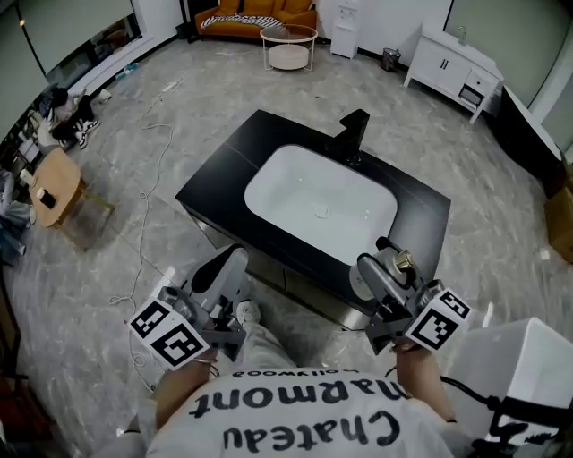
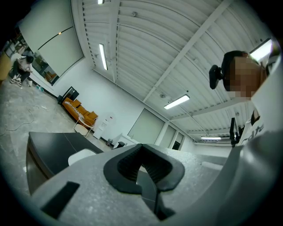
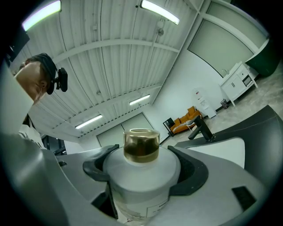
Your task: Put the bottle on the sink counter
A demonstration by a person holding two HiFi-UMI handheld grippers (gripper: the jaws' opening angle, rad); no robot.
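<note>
My right gripper [image 1: 380, 265] is shut on a white bottle [image 3: 141, 181] with a gold cap [image 3: 141, 144]; in the head view the bottle [image 1: 391, 265] hangs just at the near right edge of the black sink counter [image 1: 425, 215]. The white basin [image 1: 320, 203] and a black faucet [image 1: 351, 136] lie ahead; the faucet [image 3: 201, 129] also shows in the right gripper view. My left gripper [image 1: 225, 270] is held low by the counter's near left side. Its dark pads [image 2: 142, 167] meet with nothing between them.
A round white side table [image 1: 289, 46] and an orange sofa [image 1: 258, 14] stand at the far end. A white cabinet [image 1: 451, 67] is at the far right. A wooden stool [image 1: 59, 186] sits at the left, cables trail over the floor, and a white box [image 1: 519, 362] is near right.
</note>
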